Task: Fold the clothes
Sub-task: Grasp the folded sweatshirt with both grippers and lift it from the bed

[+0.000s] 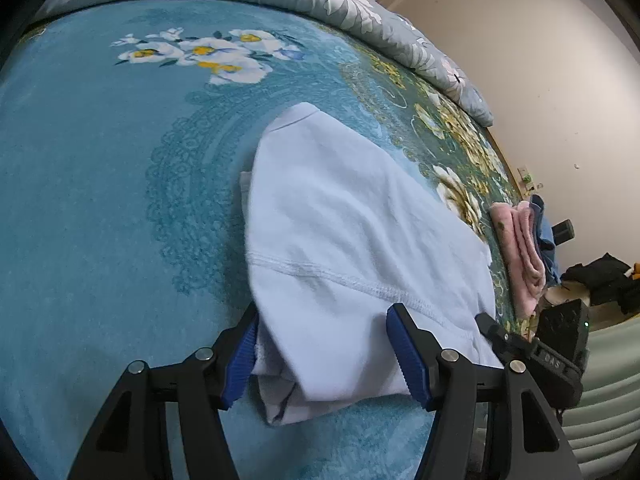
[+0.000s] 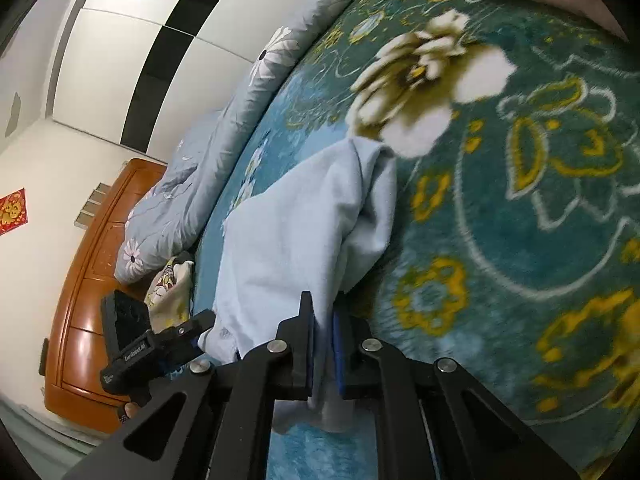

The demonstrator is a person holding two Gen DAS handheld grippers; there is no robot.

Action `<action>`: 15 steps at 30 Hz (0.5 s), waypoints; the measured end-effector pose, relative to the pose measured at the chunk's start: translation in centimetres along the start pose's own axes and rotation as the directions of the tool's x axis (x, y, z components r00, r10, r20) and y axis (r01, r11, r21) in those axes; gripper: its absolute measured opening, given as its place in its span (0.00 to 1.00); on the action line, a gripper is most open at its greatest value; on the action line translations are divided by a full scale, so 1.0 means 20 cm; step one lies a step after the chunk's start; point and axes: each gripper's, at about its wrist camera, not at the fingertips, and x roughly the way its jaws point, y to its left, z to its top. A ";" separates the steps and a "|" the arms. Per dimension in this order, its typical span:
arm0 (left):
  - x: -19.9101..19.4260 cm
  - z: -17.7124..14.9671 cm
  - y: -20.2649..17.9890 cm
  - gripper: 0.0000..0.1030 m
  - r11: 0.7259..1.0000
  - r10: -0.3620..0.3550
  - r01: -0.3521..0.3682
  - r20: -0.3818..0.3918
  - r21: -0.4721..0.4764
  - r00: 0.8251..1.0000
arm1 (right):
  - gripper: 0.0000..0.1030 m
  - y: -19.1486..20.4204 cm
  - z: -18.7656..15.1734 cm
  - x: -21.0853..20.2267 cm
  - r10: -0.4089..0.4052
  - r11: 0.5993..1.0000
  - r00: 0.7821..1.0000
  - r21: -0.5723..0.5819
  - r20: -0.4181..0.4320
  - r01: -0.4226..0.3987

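The pale blue garment (image 1: 352, 232) lies partly folded on the teal flowered blanket (image 1: 100, 200), its stitched hem running across the cloth just ahead of my left gripper (image 1: 322, 322). The near edge of it droops in a loose bunch between that gripper's blue pads (image 1: 404, 344). My left jaws stand wide apart, one on each side of the bunched edge, and I cannot tell whether either pad actually touches the fabric; they are not pinching it.

My right gripper (image 2: 324, 320) is clamped on the garment's other near edge. In the right wrist view a fold of the cloth runs down between the two closed fingers and hangs out below them, while the rest of the garment (image 2: 288, 232) rises away from the jaws in a rumpled ridge across the blanket (image 2: 520, 220). My left gripper (image 2: 168, 340) shows at the lower left of that view, just beside the garment's edge.

Further off on the blanket, toward the right of the left wrist view, a folded pink cloth (image 1: 520, 248) sits with something blue (image 1: 544, 232) just behind it. A grey quilt with white flowers (image 1: 360, 8) is bunched along the far side of the bed. Beyond it I see a wooden headboard (image 2: 88, 280) and a white wall (image 2: 60, 168) with a small red paper decoration (image 2: 12, 210).
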 end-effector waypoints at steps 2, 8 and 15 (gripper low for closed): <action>-0.01 0.00 0.00 0.64 1.000 -0.002 0.002 -0.001 -0.005 1.000 | 0.06 0.00 0.03 -0.04 -0.023 0.999 1.000 -0.026 0.014 0.024; -0.01 -0.01 -0.04 0.66 1.000 -0.007 0.008 -0.014 0.017 1.000 | 0.00 0.01 0.13 -0.22 -0.084 0.990 0.991 -0.106 0.106 0.096; 0.00 0.01 -0.02 0.67 1.000 0.012 -0.012 0.015 -0.013 1.000 | 0.03 -0.11 0.12 -0.35 -0.042 0.997 0.992 -0.054 0.122 0.049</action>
